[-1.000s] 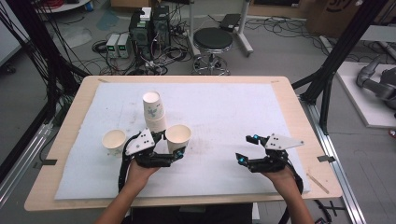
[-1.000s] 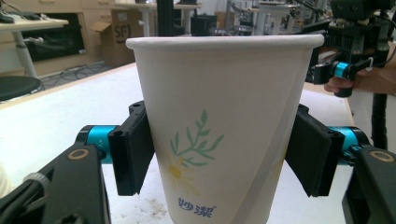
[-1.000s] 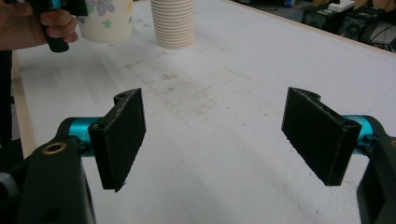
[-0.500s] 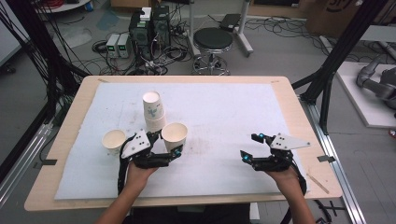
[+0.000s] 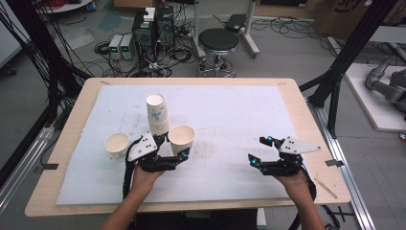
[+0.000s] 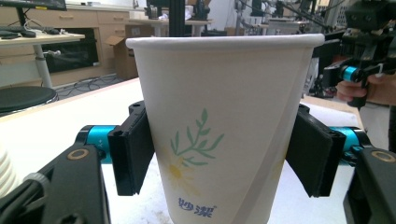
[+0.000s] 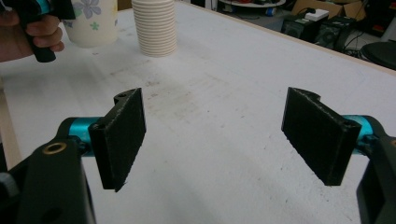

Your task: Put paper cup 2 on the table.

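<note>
A white paper cup (image 5: 181, 135) with a green sprig print (image 6: 224, 116) stands upright on the white mat, and my left gripper (image 5: 178, 149) (image 6: 224, 154) is shut on it, both black pads pressed against its sides. A tall stack of nested cups (image 5: 157, 112) (image 7: 154, 28) stands just behind it. Left of my left hand sits another single cup (image 5: 117, 143). My right gripper (image 5: 260, 150) (image 7: 215, 130) hovers open over bare mat at the front right, with nothing between its pads. The held cup (image 7: 93, 21) also appears far off in the right gripper view.
The white mat (image 5: 230, 110) covers most of the wooden table (image 5: 306, 115). A black stool (image 5: 218, 43), computer boxes and cables lie on the floor beyond the far edge. Black frame posts (image 5: 335, 81) rise at the table's sides.
The right gripper has drifted slightly to the right. The left gripper and its cup have barely shifted.
</note>
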Demonstrator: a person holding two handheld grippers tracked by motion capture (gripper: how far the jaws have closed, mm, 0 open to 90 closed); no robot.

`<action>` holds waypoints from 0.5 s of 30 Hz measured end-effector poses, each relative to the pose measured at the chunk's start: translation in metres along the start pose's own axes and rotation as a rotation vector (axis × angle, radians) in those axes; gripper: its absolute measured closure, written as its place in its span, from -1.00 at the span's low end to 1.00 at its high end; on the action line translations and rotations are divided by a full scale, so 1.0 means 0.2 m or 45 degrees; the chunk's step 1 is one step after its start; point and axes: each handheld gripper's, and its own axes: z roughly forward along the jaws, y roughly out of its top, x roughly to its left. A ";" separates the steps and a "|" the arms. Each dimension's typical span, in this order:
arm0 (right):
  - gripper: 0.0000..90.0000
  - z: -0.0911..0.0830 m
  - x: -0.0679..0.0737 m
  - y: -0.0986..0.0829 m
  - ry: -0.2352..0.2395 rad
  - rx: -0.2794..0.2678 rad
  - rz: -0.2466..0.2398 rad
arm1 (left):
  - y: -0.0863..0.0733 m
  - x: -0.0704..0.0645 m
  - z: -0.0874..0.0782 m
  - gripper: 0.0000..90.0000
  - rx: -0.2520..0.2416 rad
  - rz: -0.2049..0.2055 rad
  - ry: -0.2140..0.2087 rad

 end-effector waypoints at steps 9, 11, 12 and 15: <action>-0.50 0.01 0.00 0.00 0.010 0.008 0.001 | -0.01 0.00 0.21 -0.33 0.037 -0.048 -0.027; -0.50 0.01 0.00 0.00 0.013 0.004 0.001 | -0.02 0.01 0.24 -0.33 0.046 -0.065 -0.031; -0.50 0.01 0.00 0.00 0.015 0.002 -0.002 | -0.02 0.01 0.26 -0.32 0.062 -0.067 -0.034; -0.50 0.01 0.00 0.00 0.020 0.004 0.002 | -0.04 0.00 0.31 -0.32 0.128 -0.068 -0.034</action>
